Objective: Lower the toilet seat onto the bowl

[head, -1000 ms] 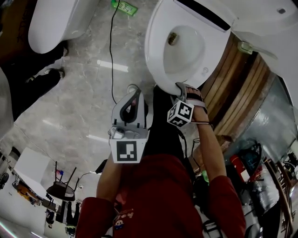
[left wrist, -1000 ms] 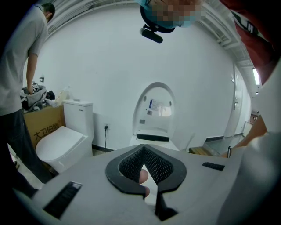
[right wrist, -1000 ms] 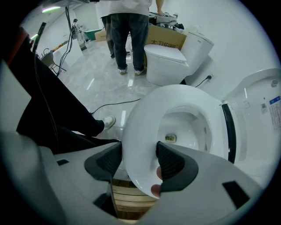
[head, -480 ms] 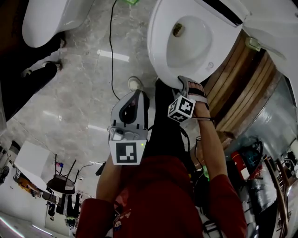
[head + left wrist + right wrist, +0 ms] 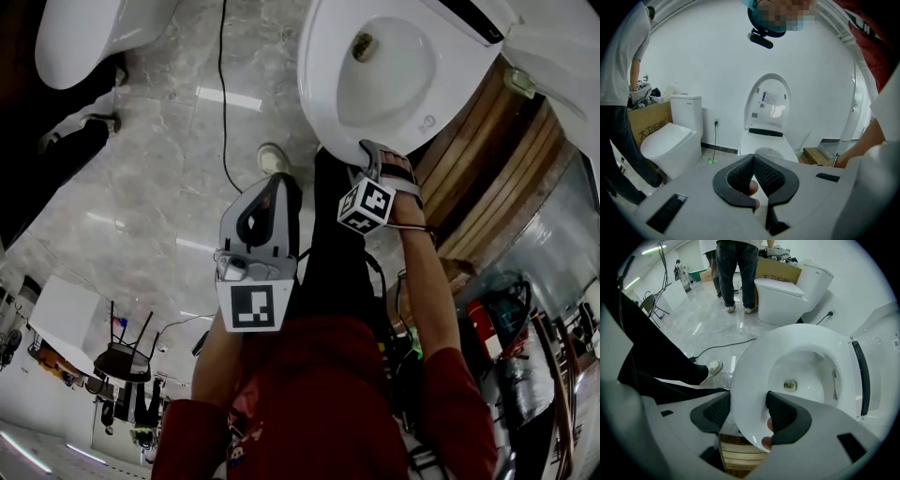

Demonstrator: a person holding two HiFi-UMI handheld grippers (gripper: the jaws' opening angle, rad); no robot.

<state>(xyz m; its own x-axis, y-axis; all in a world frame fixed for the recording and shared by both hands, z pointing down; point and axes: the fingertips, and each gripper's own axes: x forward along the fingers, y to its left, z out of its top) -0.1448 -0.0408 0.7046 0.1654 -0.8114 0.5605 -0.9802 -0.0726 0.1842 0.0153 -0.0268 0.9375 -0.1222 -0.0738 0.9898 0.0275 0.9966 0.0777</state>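
At far left, a second white ceramic toilet with a closed lid (image 5: 75, 37) stands on the glossy grey marble-pattern floor (image 5: 159, 187), and a thin black cable (image 5: 222, 84) runs across the tiles beside it. The left gripper (image 5: 753, 161) hangs in front of the person's red-sleeved body, well apart from the toilet being worked on. Its two dark ribbed jaws are pressed together at the tips with nothing between them. Its view looks across the room at the upright white oval toilet lid (image 5: 768, 101), which leans back against the wall.

To the right, the right gripper (image 5: 747, 411) reaches forward to the front of the white oval toilet seat (image 5: 750, 357). Its jaws are clamped on the seat's front rim, with one ribbed pad on the outer edge and the other on the inner edge of the ring. Through the ring's opening the white glazed bowl (image 5: 801, 376) shows, with its drain at the bottom. Whether the seat already touches the bowl cannot be told. Further right, a slatted brown wooden platform (image 5: 487, 169) lies beside the toilet's base.
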